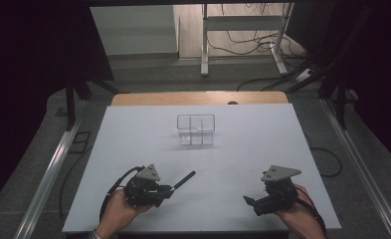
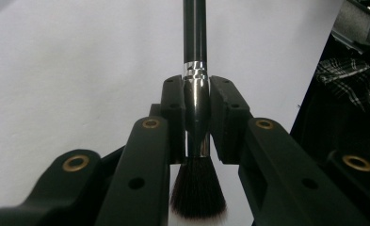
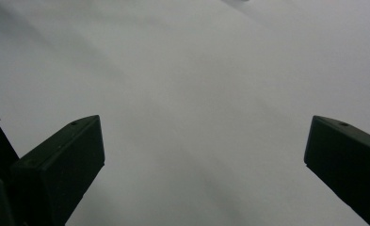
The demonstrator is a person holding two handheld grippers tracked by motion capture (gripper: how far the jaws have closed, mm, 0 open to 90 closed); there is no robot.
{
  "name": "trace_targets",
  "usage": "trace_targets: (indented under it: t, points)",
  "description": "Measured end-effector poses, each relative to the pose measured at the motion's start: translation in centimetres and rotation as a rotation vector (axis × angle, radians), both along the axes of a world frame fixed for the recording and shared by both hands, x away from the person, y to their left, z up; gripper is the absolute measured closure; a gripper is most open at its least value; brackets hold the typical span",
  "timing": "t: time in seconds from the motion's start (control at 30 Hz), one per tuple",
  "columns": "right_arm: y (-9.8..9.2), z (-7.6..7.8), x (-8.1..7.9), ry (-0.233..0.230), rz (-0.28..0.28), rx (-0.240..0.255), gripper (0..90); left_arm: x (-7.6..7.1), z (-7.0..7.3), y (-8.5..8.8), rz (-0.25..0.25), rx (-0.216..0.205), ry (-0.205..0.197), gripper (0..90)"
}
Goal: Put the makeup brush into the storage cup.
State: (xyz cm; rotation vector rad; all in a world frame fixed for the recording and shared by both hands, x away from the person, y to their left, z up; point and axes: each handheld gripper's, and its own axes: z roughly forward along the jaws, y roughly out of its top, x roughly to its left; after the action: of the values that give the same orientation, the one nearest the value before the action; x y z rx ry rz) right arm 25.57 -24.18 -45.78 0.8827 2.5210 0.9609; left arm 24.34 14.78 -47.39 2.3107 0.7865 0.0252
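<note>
Dim room, grey floor (image 1: 148,79), white desk frame (image 1: 243,22) behind.

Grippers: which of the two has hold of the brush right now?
The left gripper: its jaws are shut on the brush at the metal collar. The right gripper stands open over the bare white table.

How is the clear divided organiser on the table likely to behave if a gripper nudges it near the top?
The clear organiser looks thin-walled and empty, so probably light and apt to slide on the smooth white table. Standing upright, it might tip when pushed high. Its transparent plastic is likely stiff but slippery.
</note>
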Motion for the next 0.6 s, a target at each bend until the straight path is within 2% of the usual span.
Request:
trace_targets:
  t: [0.27,0.6]
  points:
    - [1.4,0.4,0.3,0.003,0.061,0.028,0.0,0.1,-0.1,-0.6,-0.024,0.004,0.008,76.8]
    - [3.5,0.7,0.7,0.027,0.122,0.023,0.0,0.3,-0.1,-1.5,-0.055,0.008,0.013,76.9]
